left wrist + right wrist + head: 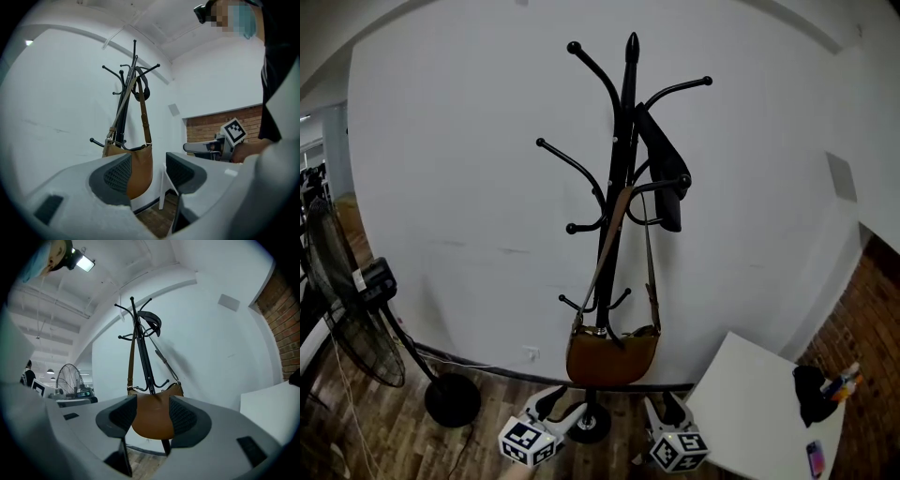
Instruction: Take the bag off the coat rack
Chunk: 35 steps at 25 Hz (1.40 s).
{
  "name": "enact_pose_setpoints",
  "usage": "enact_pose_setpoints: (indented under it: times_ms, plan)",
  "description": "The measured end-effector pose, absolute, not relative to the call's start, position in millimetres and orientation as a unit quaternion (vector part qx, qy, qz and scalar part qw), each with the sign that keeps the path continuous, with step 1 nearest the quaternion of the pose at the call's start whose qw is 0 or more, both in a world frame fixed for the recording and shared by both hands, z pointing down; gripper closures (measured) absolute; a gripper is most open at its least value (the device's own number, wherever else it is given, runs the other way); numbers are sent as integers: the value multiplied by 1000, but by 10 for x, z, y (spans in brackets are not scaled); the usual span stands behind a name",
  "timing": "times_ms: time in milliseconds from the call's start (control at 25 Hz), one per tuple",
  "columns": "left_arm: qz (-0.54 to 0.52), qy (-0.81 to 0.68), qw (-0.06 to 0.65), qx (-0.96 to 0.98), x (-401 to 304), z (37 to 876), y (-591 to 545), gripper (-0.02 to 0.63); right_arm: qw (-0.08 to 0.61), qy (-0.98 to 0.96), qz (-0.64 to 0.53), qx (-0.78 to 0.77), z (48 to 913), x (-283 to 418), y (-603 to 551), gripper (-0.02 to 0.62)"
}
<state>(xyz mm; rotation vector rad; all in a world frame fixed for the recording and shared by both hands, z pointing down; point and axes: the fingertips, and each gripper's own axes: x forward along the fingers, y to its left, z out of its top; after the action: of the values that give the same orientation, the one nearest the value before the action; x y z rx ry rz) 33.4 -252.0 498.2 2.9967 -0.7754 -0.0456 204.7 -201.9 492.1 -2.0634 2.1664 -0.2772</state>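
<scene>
On the left stands a big floor fan (347, 314). It is well apart from the rack, so it should be safe. The left gripper (559, 405) is low down by the foot of the coat rack (625, 131). Its jaws are wide apart with nothing in them.

Just above hangs the brown shoulder bag (612, 357). Its long strap (649, 253) goes up to a hook high on the rack. The bag rests against the pole, next to two small low hooks (621, 299). The right gripper (667, 409) is low too, jaws wide and empty. It is aimed at the bag but not touching it.

I think the strap could snag on its hook if the bag is pulled out before it is lifted. Then the thin rack could tip over. The small low hooks could catch the bag too. A dark thing (666, 183) hangs by the top hook and might get knocked down; I cannot tell what it is. A swinging bag could also bump the white table (759, 403) on the right.

No words or brand names can be read. The gripper cubes only carry black-and-white square marks.
</scene>
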Motion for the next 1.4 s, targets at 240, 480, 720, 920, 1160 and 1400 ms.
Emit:
enact_pose_setpoints:
  times_ms: [240,480,720,920,1160,1400]
  plan:
    - [-15,-223,25,974,272,4978,-2857,383,70,691,-75,-716,4893,2013,-2191,399]
    - [-8,-203,7,979,251,4992,-3107,383,59,663,-52,-744,4869,2060,-2301,399]
    - [-11,-202,3,979,349,4969,-3296,383,49,654,-28,-754,4780,2200,-2466,399]
    - [-16,-222,-31,974,489,4753,-3533,383,38,659,-9,-751,4695,2403,-2744,399]
    - [-18,-260,-67,963,707,4446,-3815,382,22,678,18,-735,4510,2630,-3153,399]
    - [0,-294,-93,951,859,4238,-4019,379,17,705,40,-707,4342,2741,-3493,400]
